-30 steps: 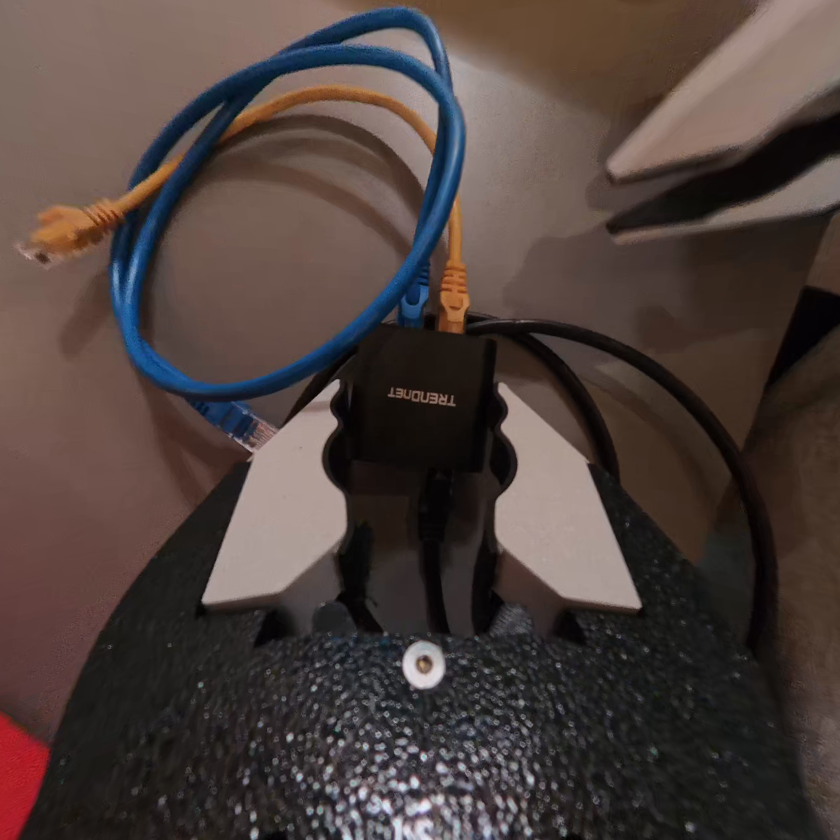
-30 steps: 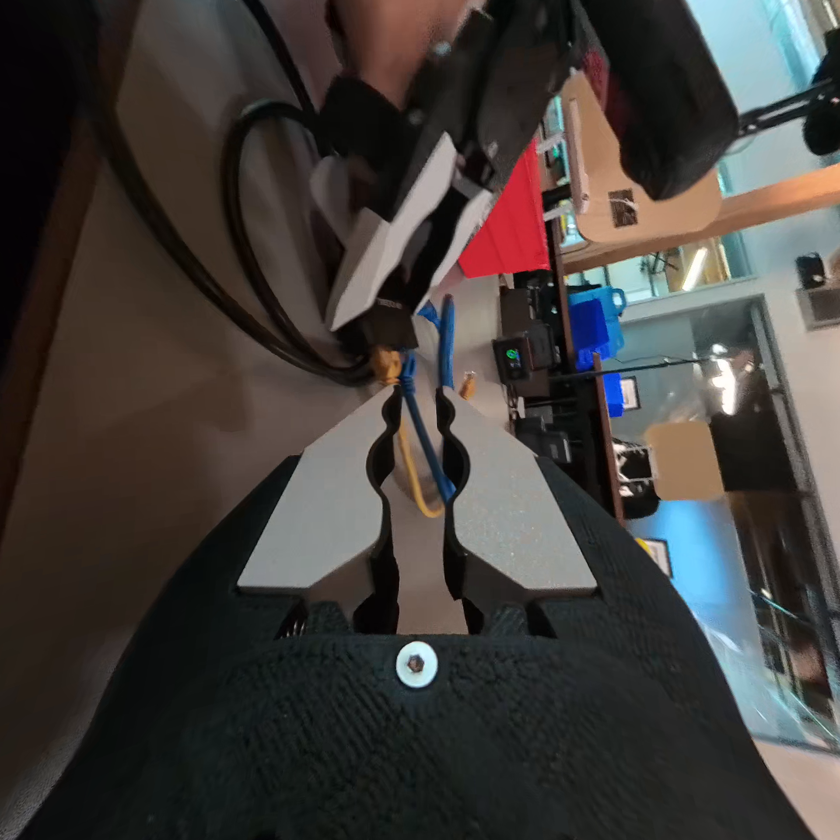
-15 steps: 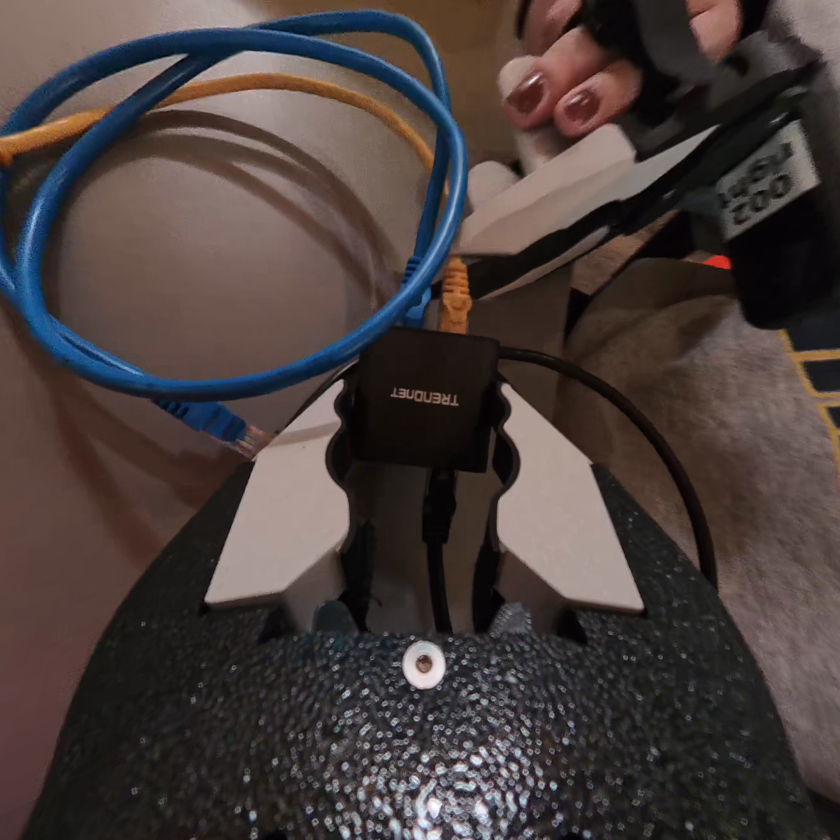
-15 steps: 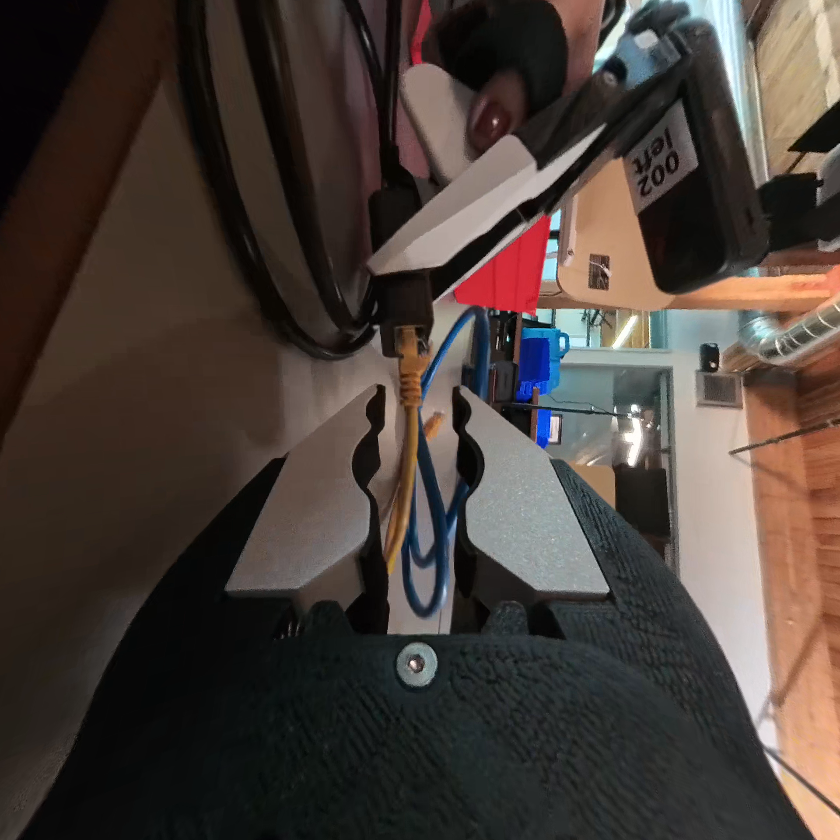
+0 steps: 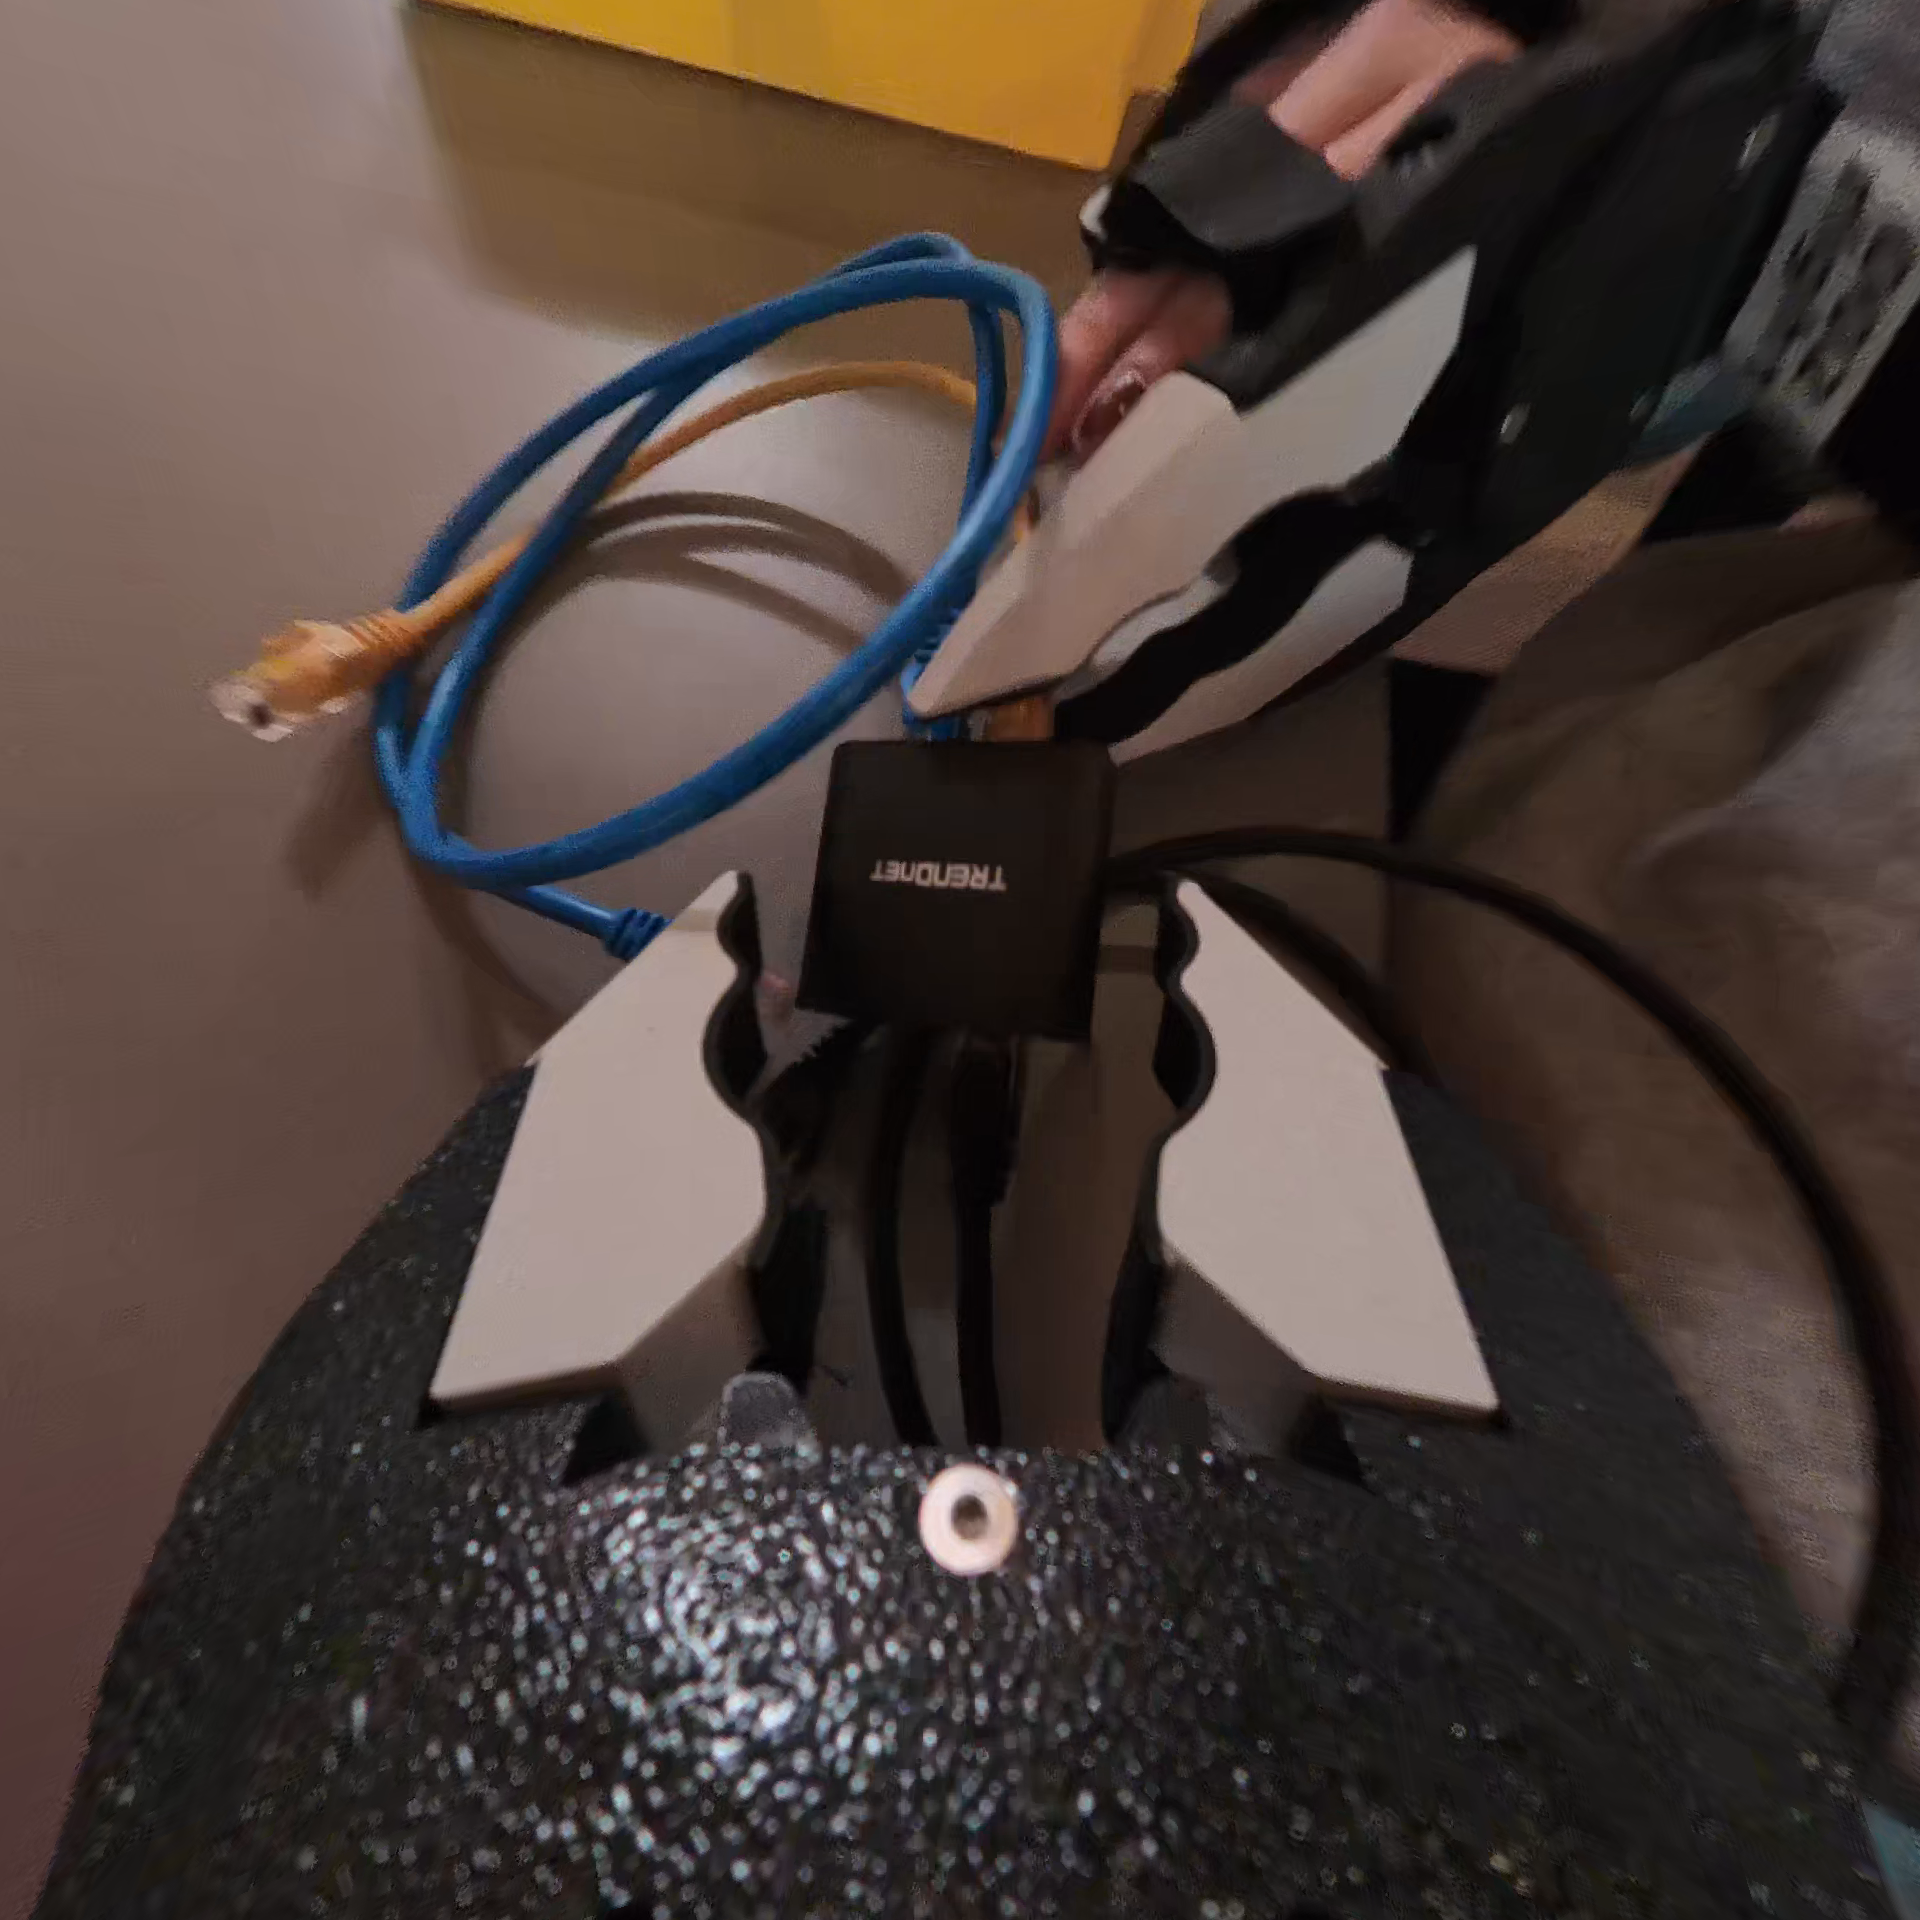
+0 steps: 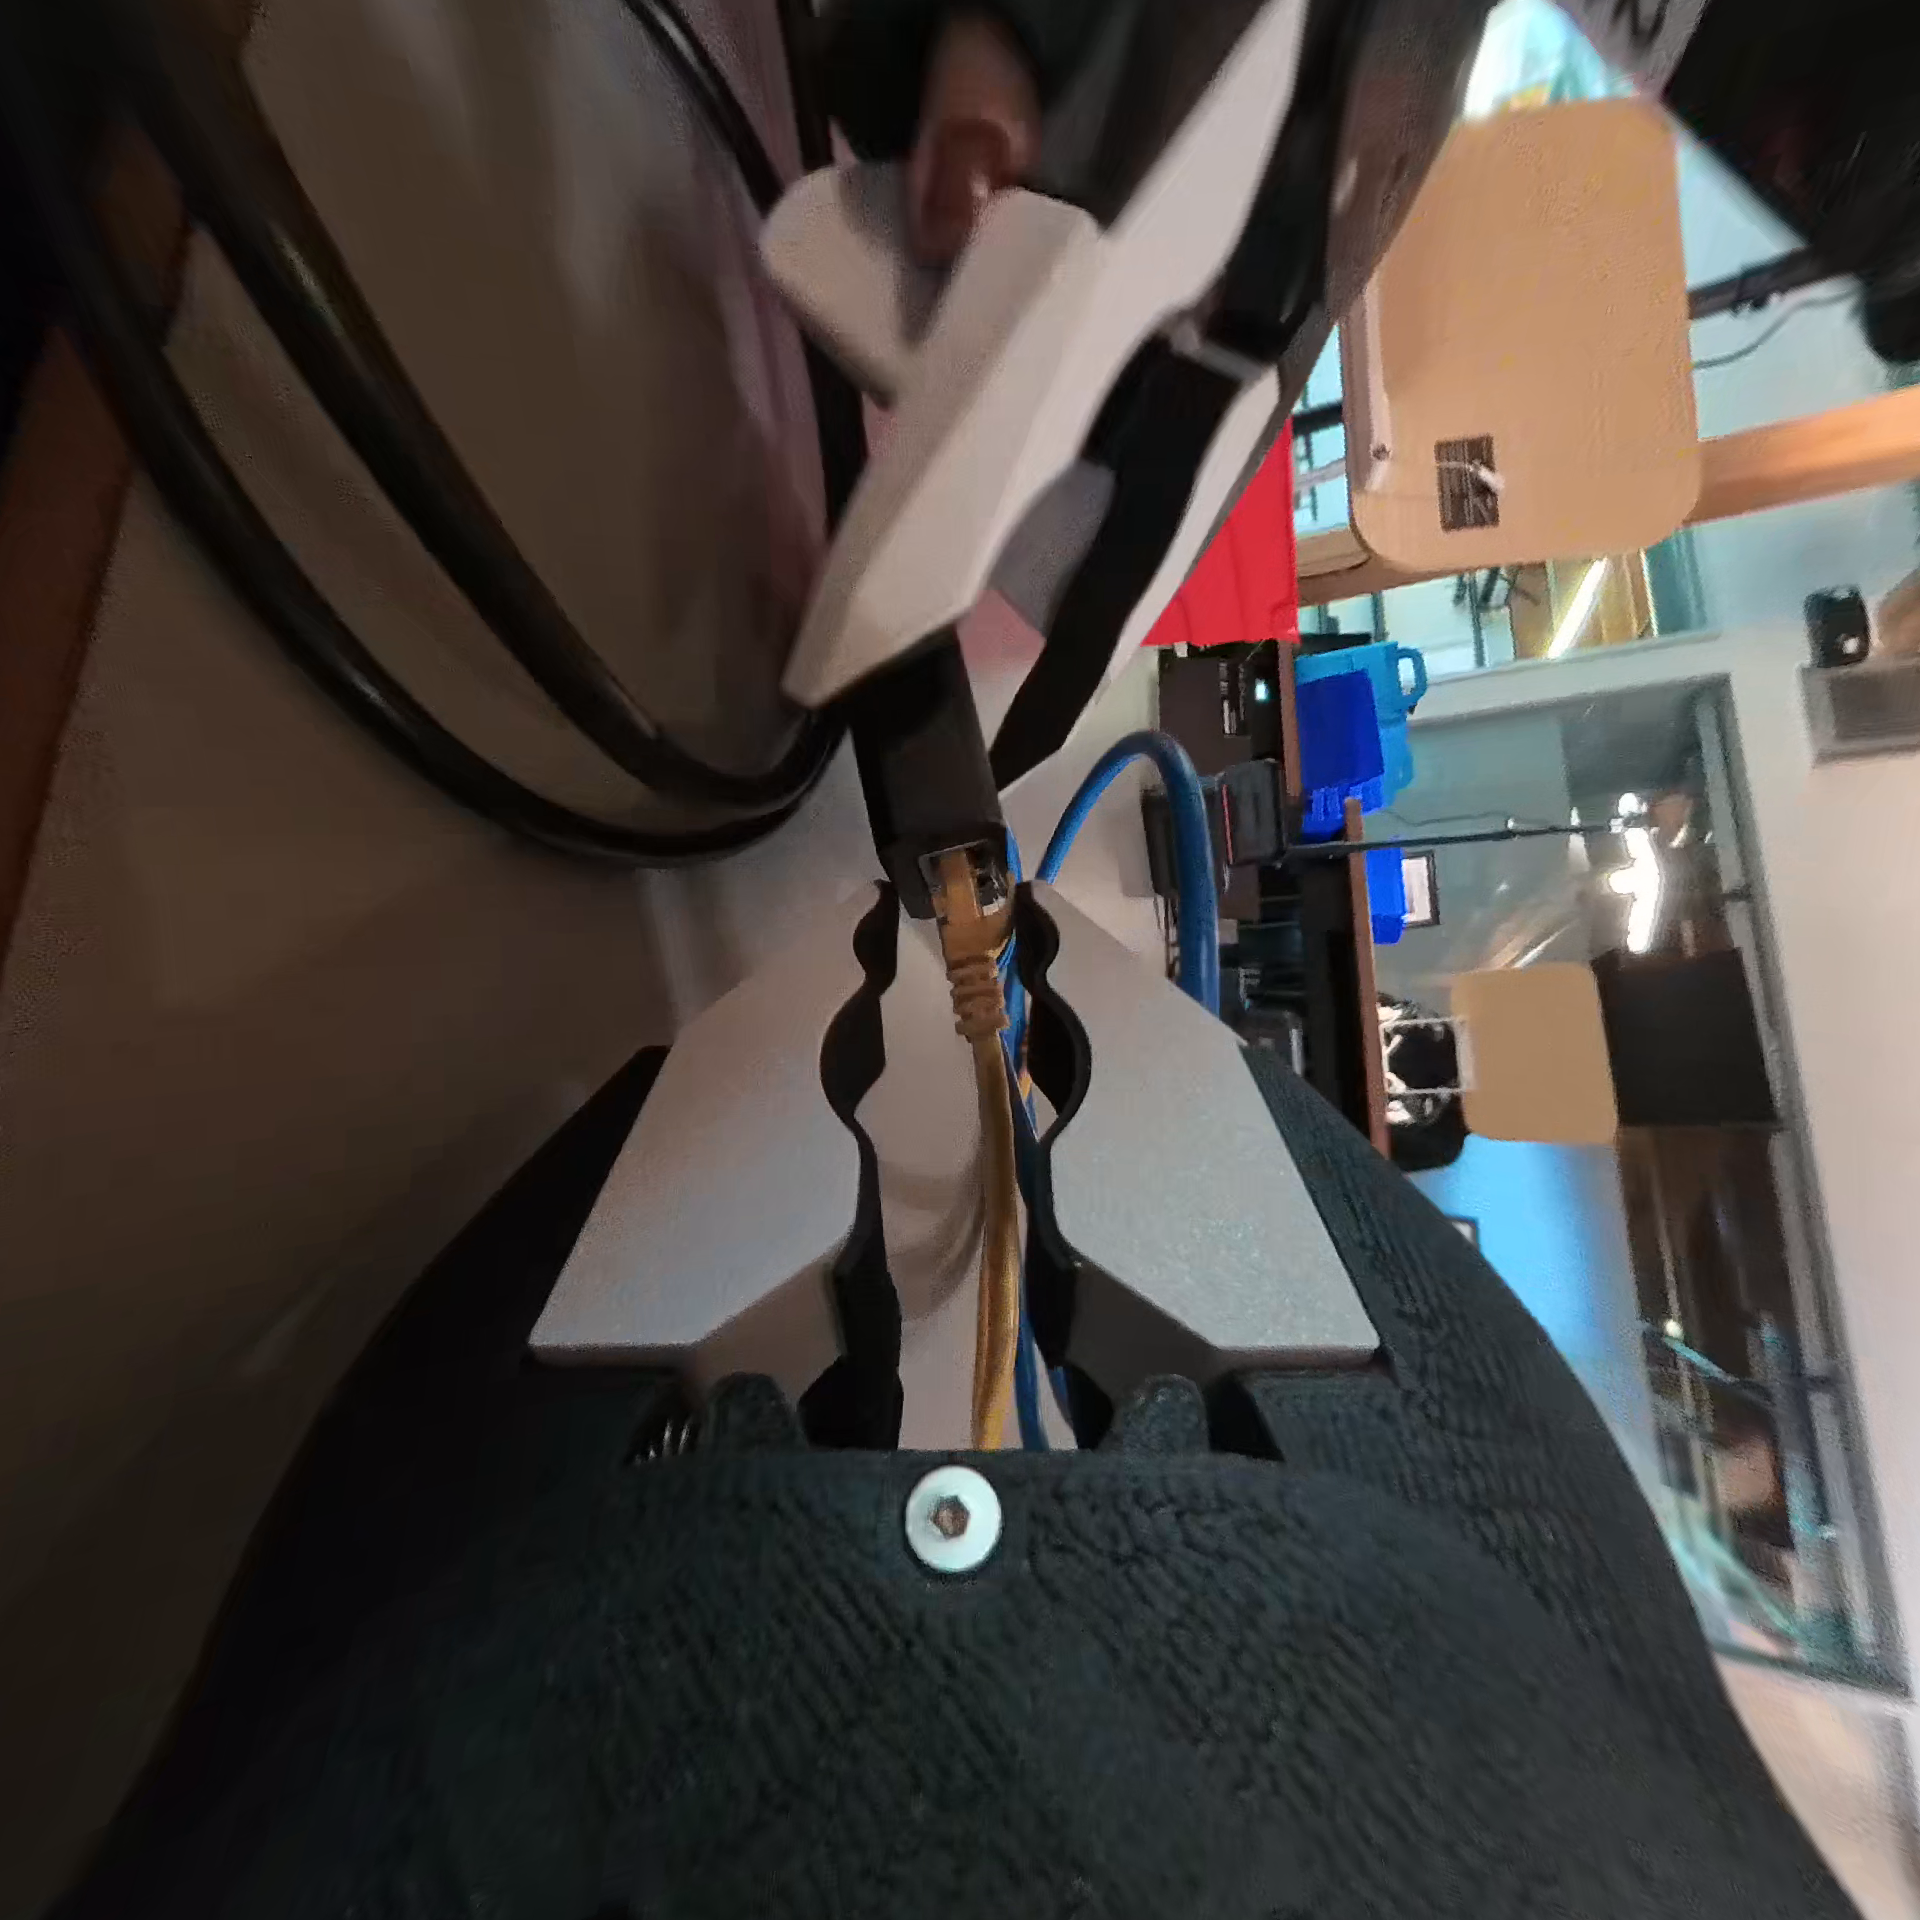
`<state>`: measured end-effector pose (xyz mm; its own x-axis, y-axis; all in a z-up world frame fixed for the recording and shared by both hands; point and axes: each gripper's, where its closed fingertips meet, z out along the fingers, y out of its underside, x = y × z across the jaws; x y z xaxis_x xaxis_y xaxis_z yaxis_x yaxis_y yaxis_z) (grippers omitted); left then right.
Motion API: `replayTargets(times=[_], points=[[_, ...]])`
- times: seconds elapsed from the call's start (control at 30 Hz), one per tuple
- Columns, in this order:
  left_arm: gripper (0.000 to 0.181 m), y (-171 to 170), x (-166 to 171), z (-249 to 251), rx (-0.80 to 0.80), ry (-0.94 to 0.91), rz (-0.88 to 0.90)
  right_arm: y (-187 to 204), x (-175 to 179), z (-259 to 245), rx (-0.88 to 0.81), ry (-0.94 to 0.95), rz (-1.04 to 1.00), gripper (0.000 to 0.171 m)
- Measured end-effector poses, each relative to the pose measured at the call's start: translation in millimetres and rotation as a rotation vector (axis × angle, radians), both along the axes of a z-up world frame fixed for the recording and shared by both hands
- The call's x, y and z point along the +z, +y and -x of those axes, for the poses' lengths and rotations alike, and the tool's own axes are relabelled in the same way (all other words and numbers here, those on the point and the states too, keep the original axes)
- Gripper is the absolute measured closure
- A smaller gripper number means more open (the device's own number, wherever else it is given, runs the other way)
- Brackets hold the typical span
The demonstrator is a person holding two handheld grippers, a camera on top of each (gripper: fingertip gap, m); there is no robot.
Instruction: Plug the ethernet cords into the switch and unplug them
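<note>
Left wrist view: left tool (image 5: 956,914) w/ jaws spread wide, one finger each side of the black switch (image 5: 951,883); a gap shows betw. each finger and the switch body, so no grip seen. Switch sits on the beige bench (image 5: 208,416) near frame centre. Black cables (image 5: 1558,997) leave its near side and curve off toward 3 o'clock. Blue cord (image 5: 727,582) lies looped on the bench at 10–11 o'clock from the switch, one end at the switch's far face, free plug (image 5: 634,925) just beside the left finger tip. Orange cord (image 5: 582,478) runs under the blue loop; its free plug (image 5: 301,675) rests at 9 o'clock, well apart from the switch. Right tool (image 5: 1023,691) enters from 1–2 o'clock, tips at the switch's far face. Yellow box (image 5: 831,52) at 12 o'clock.

Right wrist view: right tool (image 6: 956,914) part-open, fingers astride the orange plug (image 6: 971,935) seated in the switch (image 6: 925,769) port; pads near but contact cannot be told. Orange and blue cords pass betw. the fingers toward 6 o'clock.
</note>
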<state>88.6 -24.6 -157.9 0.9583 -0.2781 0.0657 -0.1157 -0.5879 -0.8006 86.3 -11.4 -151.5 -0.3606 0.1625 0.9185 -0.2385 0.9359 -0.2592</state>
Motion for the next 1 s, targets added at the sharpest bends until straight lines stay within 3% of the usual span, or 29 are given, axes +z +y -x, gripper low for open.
replayTargets(times=[0.17,0.27,0.33,0.6,0.73,0.87,1.0], points=[[0.104,2.2,11.5,7.3,-0.015,0.424,-0.083,6.3,9.4,3.5,-0.034,-0.039,0.134,0.151],[0.127,4.8,28.5,3.0,-0.073,0.730,-0.185,7.1,10.8,3.6,-0.043,-0.078,0.200,0.151],[0.139,6.2,34.1,-2.2,-0.097,0.832,-0.225,7.5,11.6,3.9,-0.052,-0.103,0.248,0.150],[0.135,10.6,12.3,20.4,0.004,0.840,-0.070,4.4,16.1,1.8,-0.047,-0.194,0.394,0.151],[0.150,11.4,-0.7,16.9,-0.049,0.895,-0.032,2.8,14.5,-0.7,-0.024,-0.236,0.425,0.151],[0.155,16.5,-5.7,21.9,-0.044,1.007,-0.031,6.4,9.3,-0.9,-0.027,-0.247,0.397,0.150],[0.157,19.5,-5.6,24.1,-0.023,0.938,-0.025,9.9,11.6,-0.3,-0.054,-0.193,0.332,0.150]])
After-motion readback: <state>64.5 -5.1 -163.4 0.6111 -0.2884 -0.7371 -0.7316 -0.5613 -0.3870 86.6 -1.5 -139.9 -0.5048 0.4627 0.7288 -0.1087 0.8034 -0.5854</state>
